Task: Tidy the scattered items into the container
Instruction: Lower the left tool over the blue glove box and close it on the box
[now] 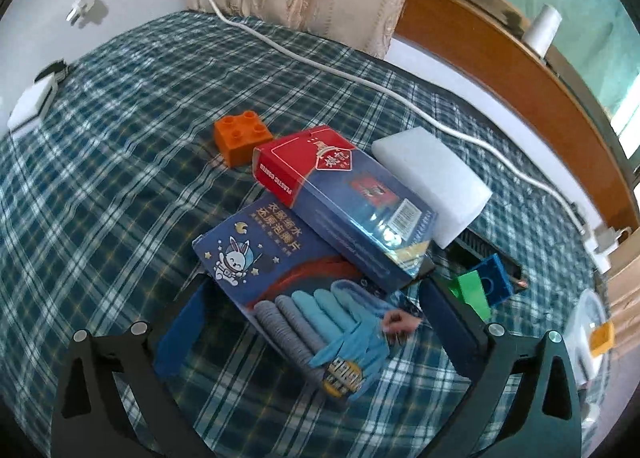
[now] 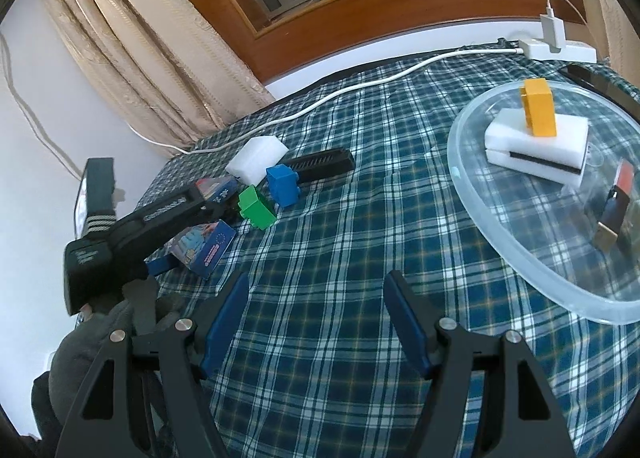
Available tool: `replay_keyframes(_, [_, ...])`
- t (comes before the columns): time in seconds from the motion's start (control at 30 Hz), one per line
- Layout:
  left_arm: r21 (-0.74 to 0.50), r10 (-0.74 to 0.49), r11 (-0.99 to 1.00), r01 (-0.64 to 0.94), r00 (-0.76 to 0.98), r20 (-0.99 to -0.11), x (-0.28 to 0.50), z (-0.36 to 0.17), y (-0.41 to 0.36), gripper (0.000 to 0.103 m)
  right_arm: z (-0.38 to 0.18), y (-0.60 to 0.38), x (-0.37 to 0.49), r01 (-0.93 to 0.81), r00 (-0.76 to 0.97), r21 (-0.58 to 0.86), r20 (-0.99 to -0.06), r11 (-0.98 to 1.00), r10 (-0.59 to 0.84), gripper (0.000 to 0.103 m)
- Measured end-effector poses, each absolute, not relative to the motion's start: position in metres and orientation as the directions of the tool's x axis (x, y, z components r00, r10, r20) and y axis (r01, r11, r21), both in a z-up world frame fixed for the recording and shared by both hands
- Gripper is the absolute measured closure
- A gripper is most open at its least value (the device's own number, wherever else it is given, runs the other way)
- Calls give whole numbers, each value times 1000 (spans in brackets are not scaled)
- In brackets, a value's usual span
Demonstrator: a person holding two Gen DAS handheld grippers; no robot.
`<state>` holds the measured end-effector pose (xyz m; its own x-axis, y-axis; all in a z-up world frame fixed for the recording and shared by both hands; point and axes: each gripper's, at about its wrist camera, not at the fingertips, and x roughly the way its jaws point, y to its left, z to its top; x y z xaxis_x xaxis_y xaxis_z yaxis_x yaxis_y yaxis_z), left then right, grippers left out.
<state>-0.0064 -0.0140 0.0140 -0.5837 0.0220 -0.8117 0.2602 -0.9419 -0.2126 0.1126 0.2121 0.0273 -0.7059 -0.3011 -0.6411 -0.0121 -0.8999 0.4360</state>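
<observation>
My left gripper point(image 1: 316, 322) is open, its blue pads on either side of a blue box with a rabbit picture point(image 1: 296, 298) that lies on the plaid cloth; it also shows in the right wrist view point(image 2: 206, 248). A red and blue card box point(image 1: 344, 202) leans across it. Beside them lie an orange brick point(image 1: 242, 138), a white sponge point(image 1: 432, 182), a green brick point(image 2: 256, 206), a blue brick point(image 2: 283, 184) and a black comb point(image 2: 320, 164). My right gripper point(image 2: 316, 322) is open and empty above the cloth. The clear container point(image 2: 480, 186) at right holds a yellow brick point(image 2: 540, 112) and a white sponge point(image 2: 536, 142).
A white cable point(image 2: 360, 88) runs along the back to a power strip point(image 2: 560, 48). A curtain point(image 2: 152, 54) and a wooden window frame point(image 2: 360, 24) stand behind. A white block point(image 1: 30, 108) lies at the cloth's far left edge. A dark phone point(image 2: 600, 84) lies behind the container.
</observation>
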Motion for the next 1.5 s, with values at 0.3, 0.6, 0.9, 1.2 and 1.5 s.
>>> replay_keyframes(0.3, [-166,36,-970,175,-576,-816,-7,14,-24,0,28,220,113,-31,-707,449,-642,-893,-298,29])
replay_keyframes(0.6, [-171,66,-977,128,-582,-811,15,15,-67,2,32,206,109,-32,-697,401,-666,-915,-268,29])
replay_keyframes(0.9, [-194,97,-975,106,-583,-807,15,17,-86,3,37,186,105,-15,-687,355,-683,-935,-248,29])
replay_keyframes(1.2, [-243,127,-962,124,-584,-802,2,20,-94,3,41,166,96,5,-670,316,-703,-949,-238,29])
replay_keyframes(1.5, [-256,136,-960,111,-617,-775,-6,17,-97,3,43,153,79,29,-658,278,-718,-960,-228,29])
